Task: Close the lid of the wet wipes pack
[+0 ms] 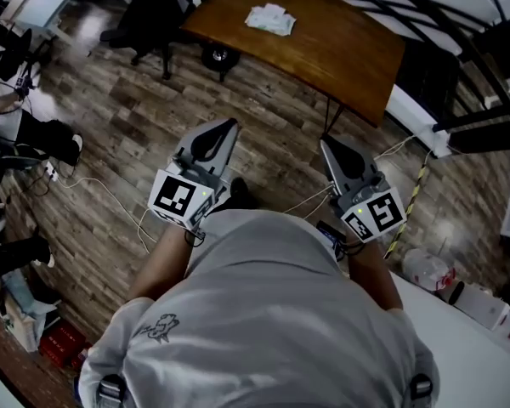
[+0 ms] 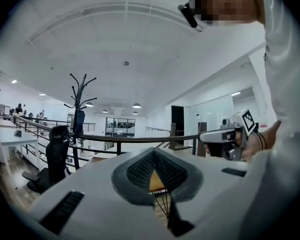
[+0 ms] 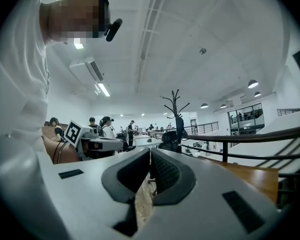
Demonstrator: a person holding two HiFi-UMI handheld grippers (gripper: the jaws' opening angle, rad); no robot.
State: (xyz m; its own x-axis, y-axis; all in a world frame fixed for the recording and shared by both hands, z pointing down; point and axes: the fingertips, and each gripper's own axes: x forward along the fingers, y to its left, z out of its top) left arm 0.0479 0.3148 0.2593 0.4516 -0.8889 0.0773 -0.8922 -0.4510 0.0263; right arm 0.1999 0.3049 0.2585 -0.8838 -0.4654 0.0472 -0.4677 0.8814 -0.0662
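Note:
The wet wipes pack [image 1: 270, 18] is a white, crumpled-looking packet lying on the brown wooden table [image 1: 340, 53] at the top of the head view; its lid cannot be made out from here. Both grippers are held level over the wood floor, well short of the table. My left gripper [image 1: 230, 127] points toward the table's near edge, its jaws shut with nothing between them [image 2: 153, 152]. To its right, my right gripper [image 1: 325, 143] is also shut and empty [image 3: 150, 152]. Part of the table top [image 3: 252, 176] shows in the right gripper view.
A black office chair [image 1: 153, 11] stands left of the table. Cables [image 1: 110, 195] trail across the floor. A white desk [image 1: 472, 347] with small items is at lower right. A coat rack [image 2: 80, 99] and a railing [image 2: 140, 140] lie ahead. People sit in the distance.

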